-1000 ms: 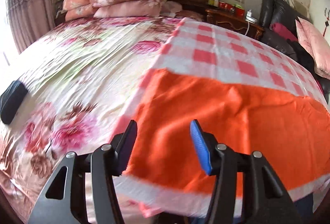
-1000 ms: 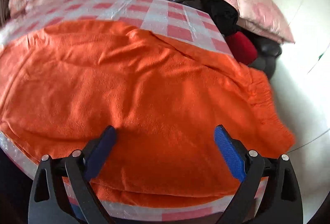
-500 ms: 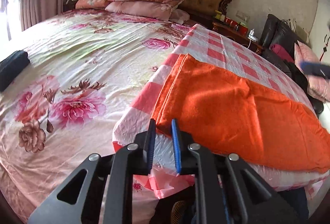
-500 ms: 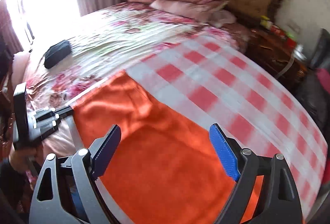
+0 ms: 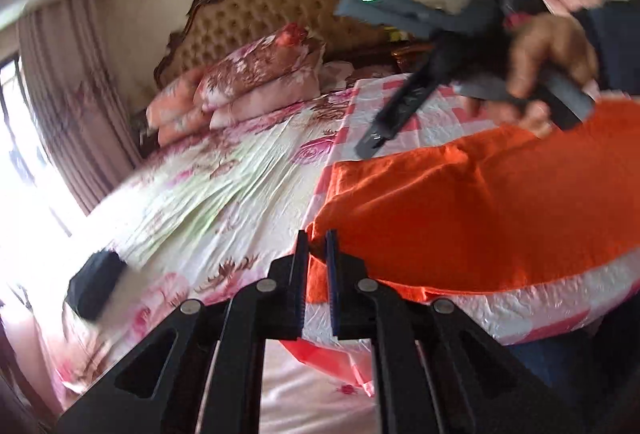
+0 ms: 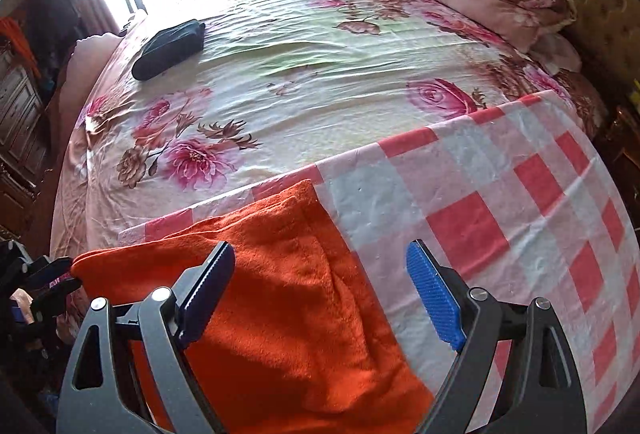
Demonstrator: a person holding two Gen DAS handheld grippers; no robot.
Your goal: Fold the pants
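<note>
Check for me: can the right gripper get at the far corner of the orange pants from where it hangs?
Probably yes. The right gripper is open above the orange pants, nothing lies between, and the left gripper, closing on the near corner, stays clear.

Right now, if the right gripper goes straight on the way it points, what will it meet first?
Most likely the orange pants: the right gripper has open jaws pointing down at their edge beside the checked cloth. Depth is unclear, so the cloth could come first.

Orange fleece pants (image 6: 288, 306) lay folded flat on red-checked plastic sheet (image 6: 480, 194) at bed's near edge, one corner lifted, pinched in left gripper (image 5: 316, 254).
</note>
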